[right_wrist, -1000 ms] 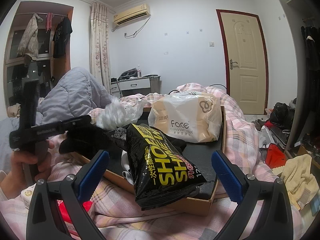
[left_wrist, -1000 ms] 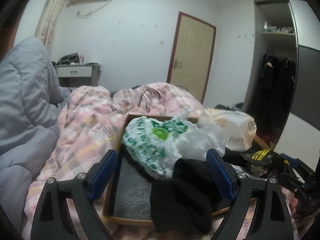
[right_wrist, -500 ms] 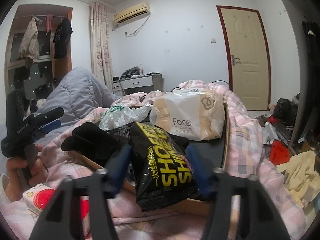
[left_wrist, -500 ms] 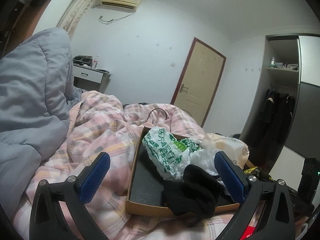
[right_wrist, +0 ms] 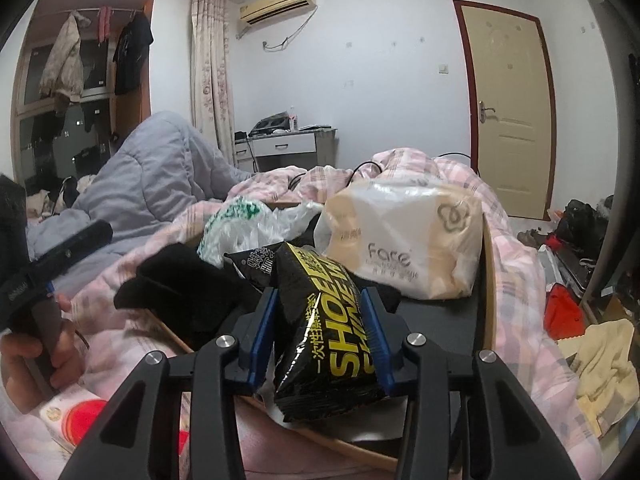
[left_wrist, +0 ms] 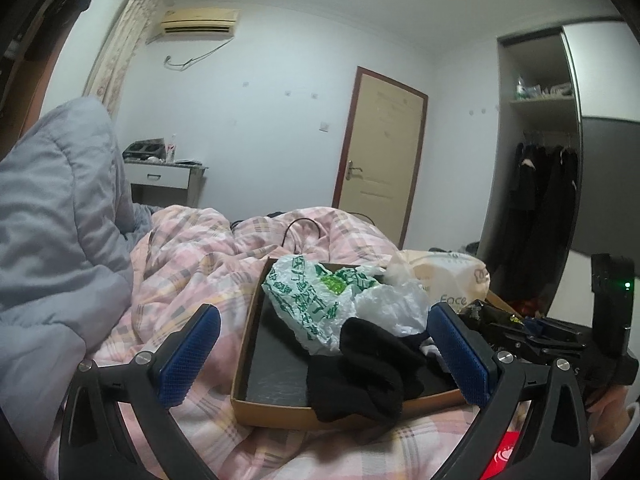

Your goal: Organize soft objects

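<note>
**Right wrist view: black bag squeezed, left fingers spread wide**

Right wrist view, low middle of the frame: right gripper (right_wrist: 320, 336) with blue fingers (right_wrist: 262, 340) pressed on both sides of the black snack bag (right_wrist: 324, 332) with yellow letters. Bag standing up at the near edge of the cardboard box (right_wrist: 489, 280), its bottom end hanging over that edge. Behind it, middle right: pack of face tissues (right_wrist: 404, 240) inside the box, against the right wall. Middle left: white plastic bag with green print (right_wrist: 236, 224), crumpled, and black cloth (right_wrist: 180, 280) draped over the left edge of the box. Far left: left gripper (right_wrist: 48, 268), dark and blurry, held in a hand (right_wrist: 36, 360).

Left wrist view, bottom of the frame: left gripper (left_wrist: 324, 356) with blue fingers (left_wrist: 188, 356) held far apart, nothing between them but air. Box (left_wrist: 248, 344) on the pink checked blanket (left_wrist: 180, 260) of the bed. In the box, middle of the frame: same white and green bag (left_wrist: 316, 296), with black cloth (left_wrist: 368, 368) spilling over the near edge. Tissue pack (left_wrist: 452, 280) behind, at middle right. Grey quilt (left_wrist: 52, 220) bunched up at the left.
</note>
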{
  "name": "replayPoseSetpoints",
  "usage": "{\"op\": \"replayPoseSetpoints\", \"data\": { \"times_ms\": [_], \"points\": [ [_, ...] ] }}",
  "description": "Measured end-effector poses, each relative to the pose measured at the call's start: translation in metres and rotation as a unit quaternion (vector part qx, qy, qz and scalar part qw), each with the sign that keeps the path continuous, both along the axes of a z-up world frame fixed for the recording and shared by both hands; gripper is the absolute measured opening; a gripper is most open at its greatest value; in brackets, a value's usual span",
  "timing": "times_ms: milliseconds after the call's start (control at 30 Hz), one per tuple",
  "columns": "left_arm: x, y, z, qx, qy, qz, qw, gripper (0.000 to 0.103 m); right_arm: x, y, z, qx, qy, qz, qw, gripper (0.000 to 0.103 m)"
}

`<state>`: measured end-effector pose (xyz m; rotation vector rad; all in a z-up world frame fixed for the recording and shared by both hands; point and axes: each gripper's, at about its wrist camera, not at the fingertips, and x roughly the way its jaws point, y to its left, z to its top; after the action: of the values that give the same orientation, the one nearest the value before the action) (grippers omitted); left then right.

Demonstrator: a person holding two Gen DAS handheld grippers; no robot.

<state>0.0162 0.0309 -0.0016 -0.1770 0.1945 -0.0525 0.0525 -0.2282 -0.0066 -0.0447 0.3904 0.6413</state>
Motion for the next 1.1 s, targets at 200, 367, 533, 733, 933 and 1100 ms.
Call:
{"op": "replayPoseSetpoints", "data": {
  "times_ms": [200,367,533,733,933,1100],
  "points": [
    [0.001,0.0,-0.001,0.003,0.005,-0.003,1.0,0.103,-0.013,-0.007,-0.003,-0.019,-0.018,-0.017,0.999,0.085],
    [0.003,0.005,-0.002,-0.011,0.009,-0.004,0.9999,0.103,-0.02,-0.024,-0.001,0.012,-0.031,-0.024,0.999,0.094],
    [0.002,0.007,-0.004,-0.018,0.01,-0.004,0.9998,0.103,-0.017,-0.034,0.002,0.042,-0.03,-0.035,0.998,0.1],
    [0.003,0.008,-0.004,-0.017,0.012,-0.003,0.9998,0.103,-0.023,-0.029,0.005,0.043,-0.034,-0.026,0.998,0.1],
    [0.003,0.009,-0.004,-0.021,0.012,-0.003,0.9997,0.103,-0.047,-0.024,0.014,0.028,-0.029,0.079,0.996,0.1],
    [0.003,0.009,-0.004,-0.022,0.012,-0.003,0.9997,0.103,-0.083,0.004,0.019,-0.027,-0.084,0.147,0.985,0.1]
  ]
}}
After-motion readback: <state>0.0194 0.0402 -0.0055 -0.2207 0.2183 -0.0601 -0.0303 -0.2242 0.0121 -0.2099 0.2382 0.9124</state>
